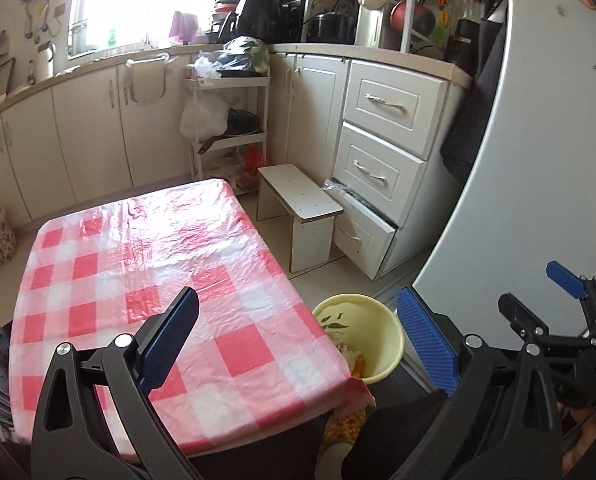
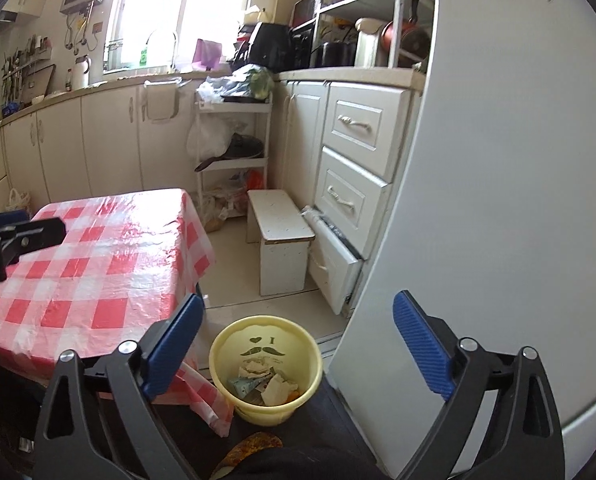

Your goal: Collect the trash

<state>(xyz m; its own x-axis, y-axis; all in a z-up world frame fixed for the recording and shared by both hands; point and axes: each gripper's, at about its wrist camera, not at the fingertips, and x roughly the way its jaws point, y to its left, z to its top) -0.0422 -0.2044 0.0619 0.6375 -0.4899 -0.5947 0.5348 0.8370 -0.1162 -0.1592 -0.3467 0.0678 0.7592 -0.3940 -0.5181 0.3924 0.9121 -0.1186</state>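
Gaping wide and empty, both the left gripper (image 1: 298,340) and right gripper (image 2: 298,344) hang above the yellow bin (image 2: 266,372) holding crumpled trash (image 2: 264,380), wedged between checkered table (image 2: 98,260) and white fridge (image 2: 498,200).

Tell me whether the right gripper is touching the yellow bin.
Apart. In the right wrist view the right gripper hangs open above the yellow bin, whose rim shows whole between its fingers; the crumpled paper lies inside.

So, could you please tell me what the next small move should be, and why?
Probably none beyond parking both tools: the checked table shows no scraps, the yellow bin already holds crumpled paper, and the right tool is open and empty.
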